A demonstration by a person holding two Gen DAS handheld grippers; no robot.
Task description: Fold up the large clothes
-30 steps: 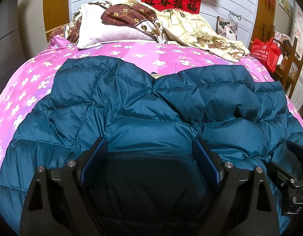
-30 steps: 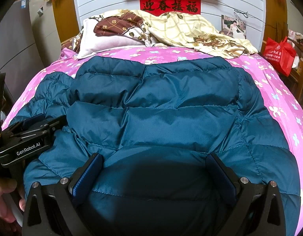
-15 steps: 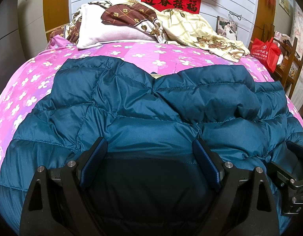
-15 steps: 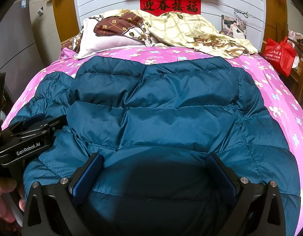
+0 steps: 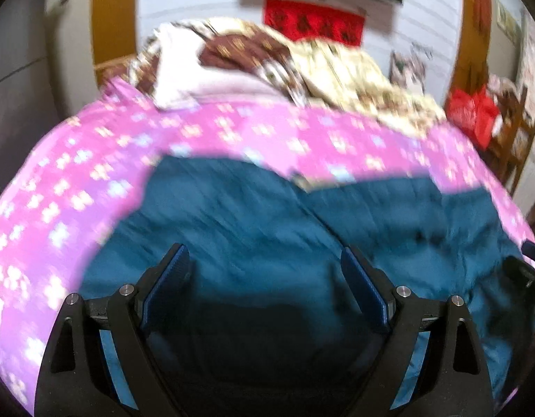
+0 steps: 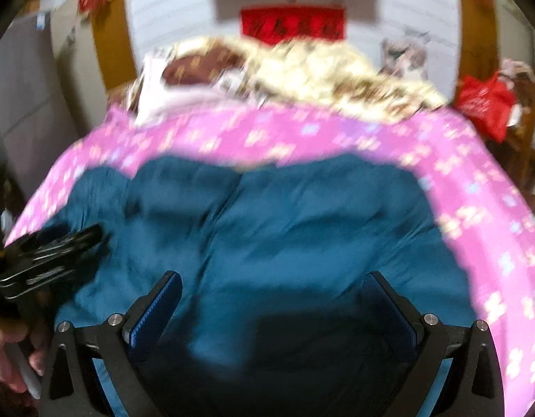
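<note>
A large teal quilted down jacket lies spread on a bed with a pink flowered sheet; it also shows in the right wrist view. My left gripper is open and empty above the jacket's near left part. My right gripper is open and empty above its near right part. The left gripper shows at the left edge of the right wrist view. Both views are blurred by motion.
A pile of pillows and a cream quilt lies at the head of the bed. A red bag and wooden furniture stand to the right. A grey cabinet stands at the left.
Both grippers have lifted and pulled back from the jacket, so it sits lower and smaller in both views and more pink sheet shows. Jaws stay open.
</note>
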